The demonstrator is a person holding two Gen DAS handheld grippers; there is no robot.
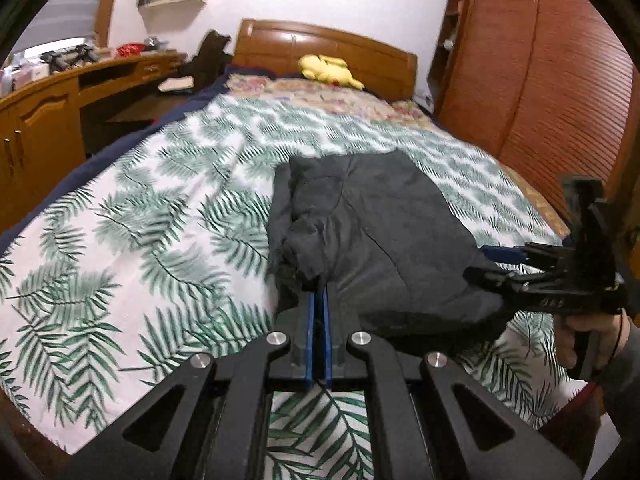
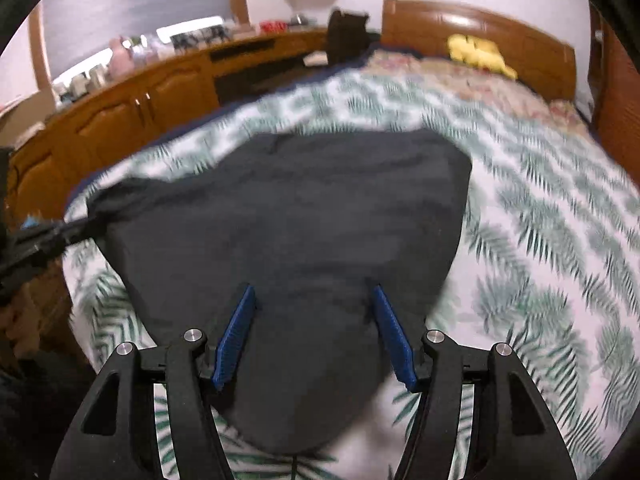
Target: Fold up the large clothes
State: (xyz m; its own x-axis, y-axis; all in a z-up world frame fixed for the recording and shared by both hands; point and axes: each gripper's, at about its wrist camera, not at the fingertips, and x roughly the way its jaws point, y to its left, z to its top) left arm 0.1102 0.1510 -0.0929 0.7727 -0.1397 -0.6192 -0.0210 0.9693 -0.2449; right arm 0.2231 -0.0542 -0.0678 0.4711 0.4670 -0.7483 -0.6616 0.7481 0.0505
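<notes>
A dark grey garment (image 1: 372, 236) lies bunched on the leaf-print bedspread (image 1: 140, 240) near the foot of the bed. My left gripper (image 1: 319, 296) is shut on the garment's near left edge. My right gripper (image 2: 314, 292) is open, its blue pads (image 2: 236, 332) standing on either side of the garment (image 2: 288, 220), which lies flat and broad under it. In the left wrist view the right gripper (image 1: 496, 264) shows at the right, at the garment's right edge. In the right wrist view the left gripper (image 2: 68, 228) shows at the left, pinching a corner.
A wooden headboard (image 1: 320, 48) and a yellow plush toy (image 1: 328, 70) are at the far end. A wooden desk with cabinets (image 1: 44, 120) runs along the left side. A reddish wardrobe (image 1: 540, 72) stands on the right. The bedspread (image 2: 540, 240) extends around the garment.
</notes>
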